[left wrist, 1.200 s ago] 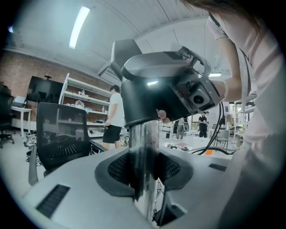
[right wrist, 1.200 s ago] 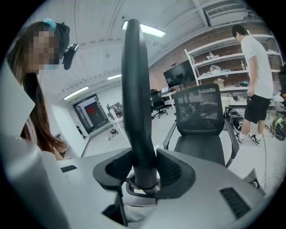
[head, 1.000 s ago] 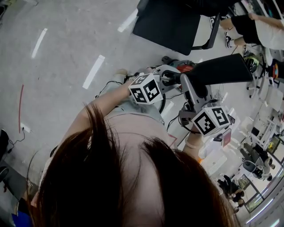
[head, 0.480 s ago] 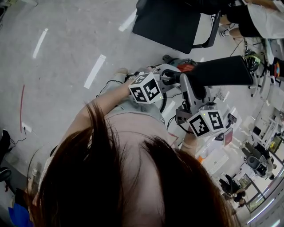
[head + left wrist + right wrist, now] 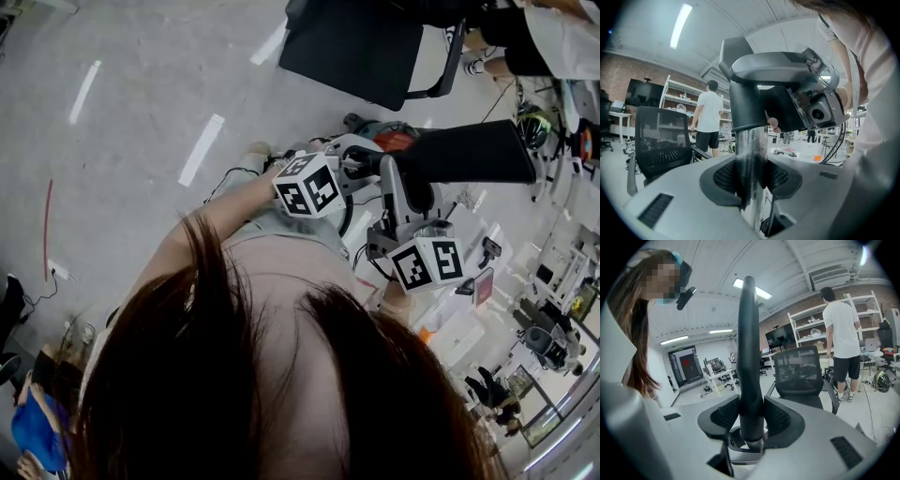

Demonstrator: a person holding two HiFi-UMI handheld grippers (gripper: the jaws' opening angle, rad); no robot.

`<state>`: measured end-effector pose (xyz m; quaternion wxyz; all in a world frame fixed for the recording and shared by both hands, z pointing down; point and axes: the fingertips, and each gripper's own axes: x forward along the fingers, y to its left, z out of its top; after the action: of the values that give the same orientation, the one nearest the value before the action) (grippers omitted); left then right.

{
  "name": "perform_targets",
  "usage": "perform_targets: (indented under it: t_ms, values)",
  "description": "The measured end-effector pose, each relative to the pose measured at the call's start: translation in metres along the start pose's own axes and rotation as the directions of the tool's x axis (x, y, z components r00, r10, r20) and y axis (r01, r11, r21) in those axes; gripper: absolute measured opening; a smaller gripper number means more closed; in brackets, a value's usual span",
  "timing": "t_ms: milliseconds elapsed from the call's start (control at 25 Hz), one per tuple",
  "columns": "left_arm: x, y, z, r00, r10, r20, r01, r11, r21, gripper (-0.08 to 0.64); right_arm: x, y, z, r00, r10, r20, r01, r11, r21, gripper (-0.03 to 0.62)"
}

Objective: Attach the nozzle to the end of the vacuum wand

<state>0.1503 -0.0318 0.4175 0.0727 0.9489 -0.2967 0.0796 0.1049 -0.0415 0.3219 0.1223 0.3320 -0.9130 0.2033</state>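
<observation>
In the left gripper view a chrome vacuum wand [image 5: 751, 161] stands upright, and my left gripper [image 5: 751, 177] is shut on it. A dark nozzle neck [image 5: 746, 105] sits over the tube's top end. My right gripper [image 5: 818, 110] clamps that neck from the right. In the right gripper view the black nozzle [image 5: 749, 357] rises edge-on between the pads of my right gripper [image 5: 751, 417], which is shut on it. In the head view the wide black nozzle [image 5: 464, 152] points right, with the left gripper [image 5: 361, 164] and right gripper [image 5: 405, 187] close together beneath it.
A black office chair [image 5: 361, 47] stands just beyond the grippers, also seen as the chair [image 5: 801, 373]. A person in a white shirt [image 5: 843, 333] stands by shelves. Cables and a red device [image 5: 394, 139] lie on the floor. Desks with clutter [image 5: 525, 319] are at the right.
The right gripper's marker cube has shifted left and down in the head view and tilted. The left gripper and the nozzle have stayed in place.
</observation>
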Motion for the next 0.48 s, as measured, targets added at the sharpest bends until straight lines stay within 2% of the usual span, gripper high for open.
perform_targets:
  t_ms: [120, 480]
  values:
    - [-0.0013, -0.0017, -0.0011, 1.000, 0.006, -0.005, -0.006, 1.000, 0.004, 0.127, -0.0024, 0.0032, -0.0014, 0.999, -0.035, 0.019, 0.036, 0.999, -0.027, 0.178]
    - [0.0004, 0.0055, 0.0003, 0.999, 0.038, -0.013, -0.038, 0.999, 0.008, 0.126, -0.0007, -0.0065, 0.0029, 0.979, -0.166, 0.115, 0.159, 0.985, 0.067, 0.178]
